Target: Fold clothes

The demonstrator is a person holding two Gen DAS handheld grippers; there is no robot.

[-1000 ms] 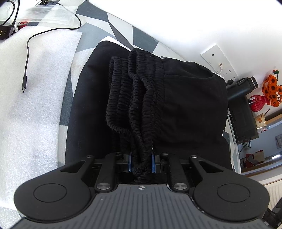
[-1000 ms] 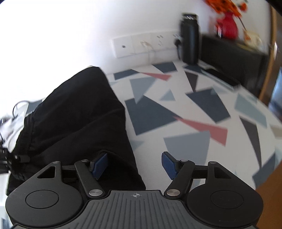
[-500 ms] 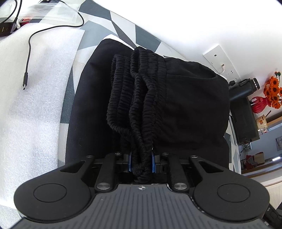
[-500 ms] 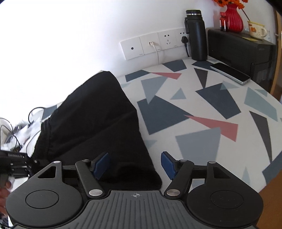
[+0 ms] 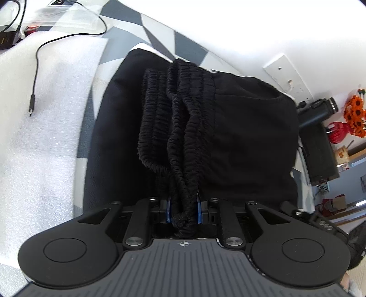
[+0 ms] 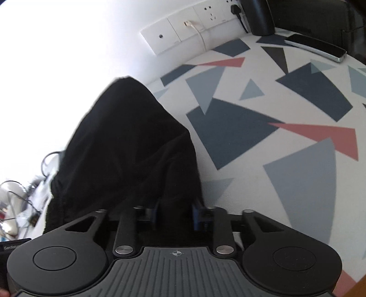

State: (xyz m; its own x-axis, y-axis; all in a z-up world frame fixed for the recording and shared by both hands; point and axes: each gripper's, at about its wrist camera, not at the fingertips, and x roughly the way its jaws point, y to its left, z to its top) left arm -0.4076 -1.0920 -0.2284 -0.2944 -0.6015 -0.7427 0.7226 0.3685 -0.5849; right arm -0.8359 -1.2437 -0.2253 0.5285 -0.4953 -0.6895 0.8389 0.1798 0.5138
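A black garment [image 5: 247,137] lies folded on the patterned tablecloth [image 6: 274,160], its ribbed elastic waistband [image 5: 178,118] bunched in several layers. In the left wrist view my left gripper [image 5: 183,211] is shut on the near end of that waistband, which fills the gap between the blue pads. In the right wrist view the same black garment [image 6: 128,148] runs away to the upper left. My right gripper [image 6: 175,216] is shut on its near edge, with black cloth between the fingers.
A white foam sheet [image 5: 45,137] with a loose black cable [image 5: 36,68] lies left of the garment. Wall sockets [image 6: 189,29], a black bottle [image 6: 260,18], a phone [image 6: 318,46] and a red vase [image 5: 340,132] stand at the far side.
My right gripper moved forward onto the garment's edge and went from open to shut on the cloth. The left gripper kept its hold on the waistband and shifted only slightly.
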